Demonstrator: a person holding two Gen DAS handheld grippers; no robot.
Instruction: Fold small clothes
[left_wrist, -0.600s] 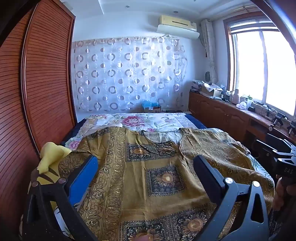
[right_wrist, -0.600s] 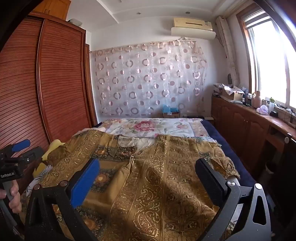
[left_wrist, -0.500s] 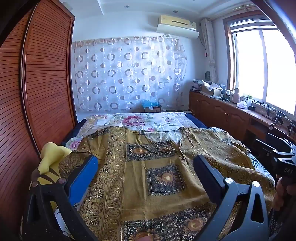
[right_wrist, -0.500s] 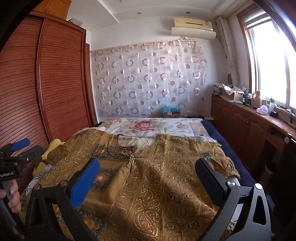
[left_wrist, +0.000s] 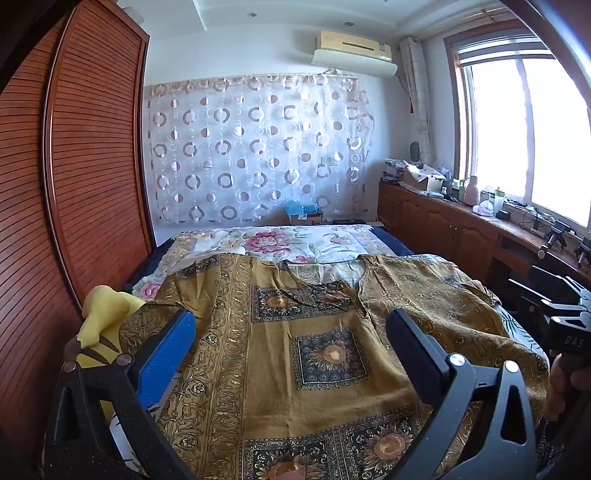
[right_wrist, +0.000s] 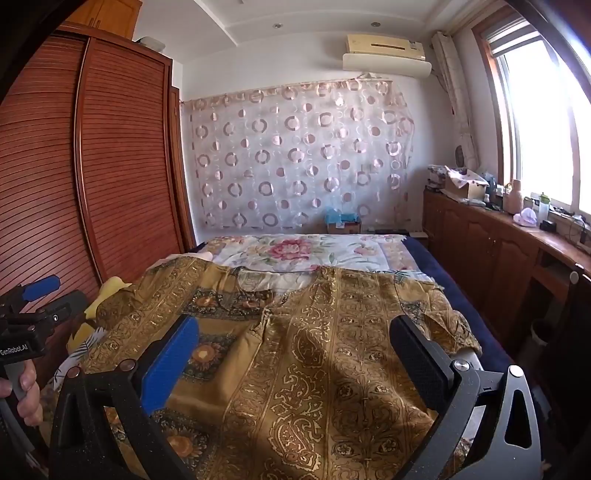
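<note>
A brown and gold patterned top (left_wrist: 317, 354) lies spread flat on the bed, neckline away from me; it also shows in the right wrist view (right_wrist: 317, 354). My left gripper (left_wrist: 291, 332) is open and empty, held above the garment's near left part. My right gripper (right_wrist: 295, 339) is open and empty, above the garment's near right part. The right gripper shows at the right edge of the left wrist view (left_wrist: 561, 325), and the left gripper shows at the left edge of the right wrist view (right_wrist: 29, 314).
A floral bedsheet (left_wrist: 280, 243) covers the bed beyond the garment. A yellow cloth (left_wrist: 99, 321) lies at the bed's left edge by the slatted wardrobe (left_wrist: 66, 192). A wooden cabinet (right_wrist: 495, 251) with clutter runs along the right under the window.
Both grippers have stayed nearly still, open above the garment. The garment has not moved.
</note>
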